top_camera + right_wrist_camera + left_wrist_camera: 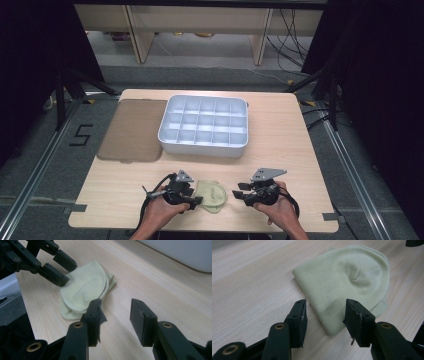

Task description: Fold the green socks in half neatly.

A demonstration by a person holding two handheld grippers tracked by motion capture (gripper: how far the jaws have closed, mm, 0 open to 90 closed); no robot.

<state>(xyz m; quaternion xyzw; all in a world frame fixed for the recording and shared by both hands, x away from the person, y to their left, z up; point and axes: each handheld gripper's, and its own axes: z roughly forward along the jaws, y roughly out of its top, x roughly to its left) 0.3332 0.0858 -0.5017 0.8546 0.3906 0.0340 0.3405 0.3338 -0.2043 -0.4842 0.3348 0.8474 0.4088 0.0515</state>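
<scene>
A pale green folded sock [212, 195] lies flat on the wooden table near its front edge, between the two hands. My left gripper [196, 201] reaches it from the left. In the left gripper view its jaws stand apart on either side of the sock's [347, 277] near corner, and the left gripper [327, 315] pads do not press the cloth. My right gripper [239, 192] sits a little to the sock's right, open, with bare table between its jaws [116, 312]. The right gripper view has the sock [85, 290] just beyond its left jaw and the left gripper [62, 270] at the sock's far edge.
A white tray [204, 145] divided into several empty compartments stands in the middle of the table, behind the grippers. A flat brown lid [132, 130] lies to its left. The table's front edge [200, 227] is just under the person's hands.
</scene>
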